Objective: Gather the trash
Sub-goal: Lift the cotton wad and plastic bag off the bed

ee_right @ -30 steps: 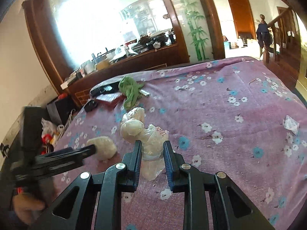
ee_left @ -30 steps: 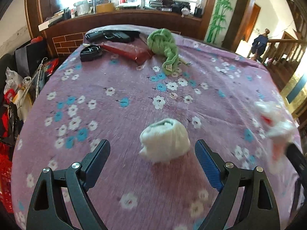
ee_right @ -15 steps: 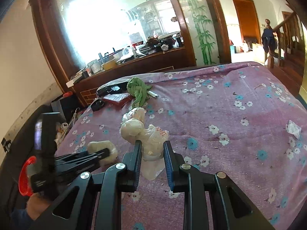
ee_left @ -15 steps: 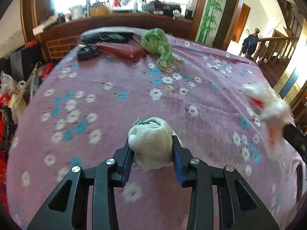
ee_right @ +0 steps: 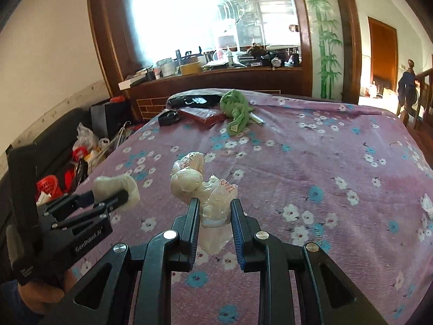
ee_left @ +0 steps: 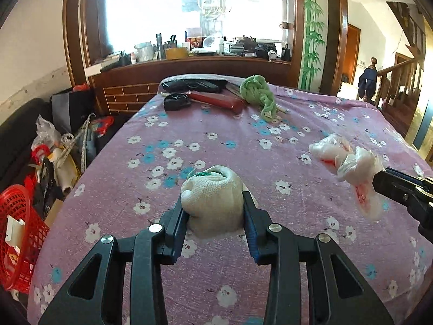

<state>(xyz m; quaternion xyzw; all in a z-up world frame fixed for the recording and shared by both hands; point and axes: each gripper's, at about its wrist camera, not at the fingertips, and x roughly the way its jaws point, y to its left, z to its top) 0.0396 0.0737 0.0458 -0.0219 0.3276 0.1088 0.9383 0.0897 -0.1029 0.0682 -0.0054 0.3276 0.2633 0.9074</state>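
A balled white knitted cloth wad (ee_left: 211, 189) with a bit of green at its top sits between the blue pads of my left gripper (ee_left: 213, 200), which is shut on it just above the purple flowered tablecloth (ee_left: 216, 135). The right wrist view shows the same wad (ee_right: 116, 187) in the left gripper (ee_right: 109, 200), held by a hand at the lower left. My right gripper (ee_right: 215, 203) is shut on a crumpled clear plastic bag (ee_right: 189, 181) with red print. That bag (ee_left: 349, 162) also hangs at the right of the left wrist view.
At the table's far end lie a green cloth (ee_left: 259, 92), a red case (ee_left: 216, 100), a small black pouch (ee_left: 176, 101) and a black bag (ee_left: 194, 85). A red basket (ee_left: 16, 230) and clutter stand on the floor to the left. A small wrapper (ee_right: 427, 203) lies near the right edge.
The left jaws went from wide open around the white wad to shut on it. Both grippers then drew back and tilted up with their loads. The right grip stayed the same.
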